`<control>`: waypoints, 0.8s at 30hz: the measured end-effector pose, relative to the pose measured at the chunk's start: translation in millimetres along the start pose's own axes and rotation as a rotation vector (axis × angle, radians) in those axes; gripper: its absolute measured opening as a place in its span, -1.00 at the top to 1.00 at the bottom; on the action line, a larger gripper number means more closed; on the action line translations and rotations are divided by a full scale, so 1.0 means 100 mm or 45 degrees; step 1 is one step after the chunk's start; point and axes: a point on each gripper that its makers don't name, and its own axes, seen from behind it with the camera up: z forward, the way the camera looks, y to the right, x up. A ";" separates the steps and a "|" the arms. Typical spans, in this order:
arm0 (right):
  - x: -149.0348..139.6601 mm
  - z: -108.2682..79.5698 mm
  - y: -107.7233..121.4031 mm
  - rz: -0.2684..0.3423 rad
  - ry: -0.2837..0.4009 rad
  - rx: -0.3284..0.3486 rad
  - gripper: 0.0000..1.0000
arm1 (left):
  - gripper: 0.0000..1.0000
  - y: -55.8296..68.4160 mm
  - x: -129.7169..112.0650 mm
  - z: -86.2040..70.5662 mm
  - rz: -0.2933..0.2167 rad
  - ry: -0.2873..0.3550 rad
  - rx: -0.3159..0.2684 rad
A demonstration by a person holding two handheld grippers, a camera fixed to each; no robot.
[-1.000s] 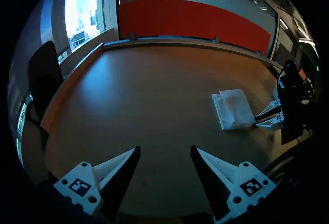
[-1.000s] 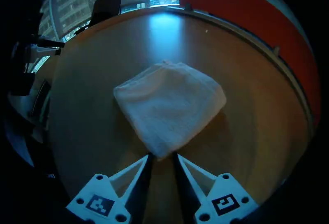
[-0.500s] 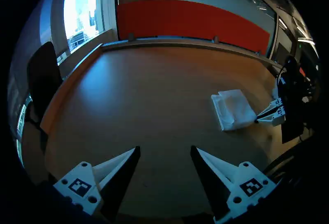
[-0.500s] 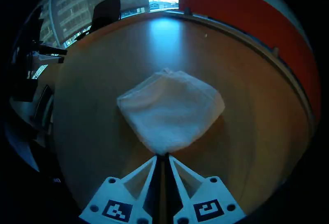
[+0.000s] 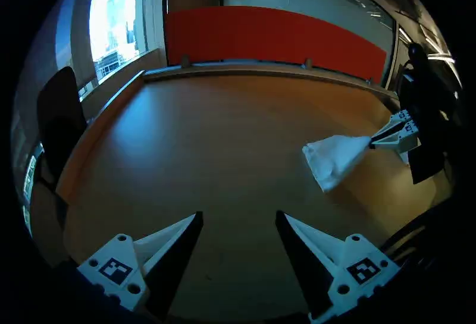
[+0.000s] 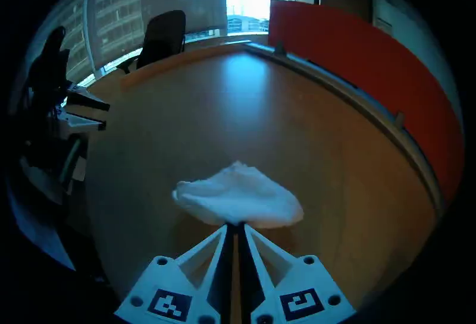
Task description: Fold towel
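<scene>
1. My right claw [image 6: 237,227] is now clamped on the near corner of the towel [image 6: 238,198], fingers pressed together with cloth between the tips. A second ago those fingers stood slightly apart around that corner, and the towel lay flat on the table [image 6: 250,110].
2. Since then I have raised that corner. The towel has gone from a flat folded pad to a drooping wedge hanging from my tips.
3. I judge this to be the start of a further fold, with the corner lifted so it can be carried across. A one-corner hold may let the layers slip open.
4. From my left claw [image 5: 238,213], the towel is ahead and to the right, well apart. Its long axis slants from the right claw's tips down toward the table, with the narrow end at the tips and the broad end low. I cannot tell whether the low end touches the table.
5. From the right claw, it fans out forward and crosswise just beyond the tips.
6. My left claw's fingers stand apart and hold nothing, above bare table.
</scene>
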 end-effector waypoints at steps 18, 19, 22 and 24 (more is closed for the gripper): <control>0.71 -0.71 0.49 -0.058 0.134 -0.066 0.91 | -0.81 0.16 0.28 0.05 0.041 0.052 -0.059; 0.71 -0.75 0.54 -0.057 0.133 -0.077 0.91 | -0.80 0.17 0.29 0.06 0.042 0.054 -0.063; 0.68 -0.91 0.73 -0.049 0.134 -0.112 0.91 | -0.80 0.20 0.31 0.06 0.048 0.055 -0.073; 0.66 -1.03 0.86 -0.041 0.135 -0.139 0.91 | -0.80 0.22 0.32 0.07 0.055 0.054 -0.078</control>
